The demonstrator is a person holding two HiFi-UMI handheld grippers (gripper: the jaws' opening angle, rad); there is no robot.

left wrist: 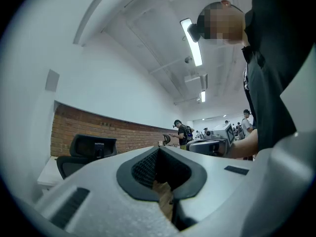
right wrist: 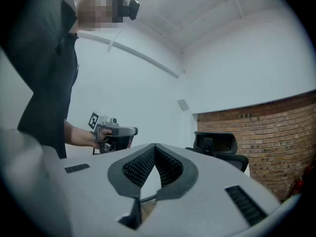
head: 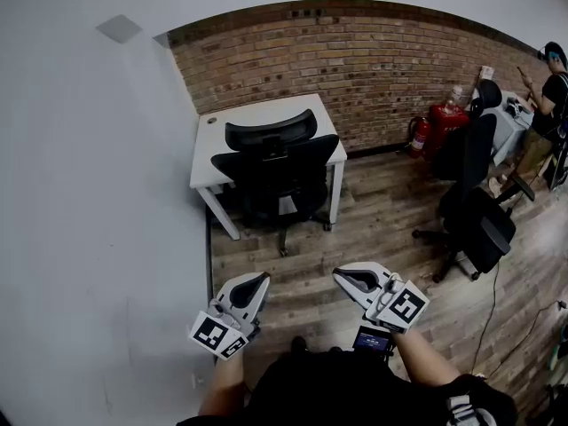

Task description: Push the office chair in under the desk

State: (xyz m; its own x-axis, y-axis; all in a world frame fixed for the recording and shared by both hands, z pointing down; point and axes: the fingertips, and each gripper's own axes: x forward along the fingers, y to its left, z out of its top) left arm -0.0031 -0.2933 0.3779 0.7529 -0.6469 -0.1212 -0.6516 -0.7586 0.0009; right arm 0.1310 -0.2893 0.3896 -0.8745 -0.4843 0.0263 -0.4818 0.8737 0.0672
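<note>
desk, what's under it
Under the desk only its white legs show plainly. The chair stands in front and covers the rest of the space below.

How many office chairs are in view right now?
2. One black chair stands at the white desk by the brick wall. A second chair stands on the wood floor at the right. Others may be hidden behind it.

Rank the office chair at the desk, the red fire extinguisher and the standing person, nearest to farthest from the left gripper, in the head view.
1. Office chair, straight ahead of the left gripper, at the desk.
2. Red fire extinguisher, rightward, against the brick wall.
3. Standing person, far right.
</note>
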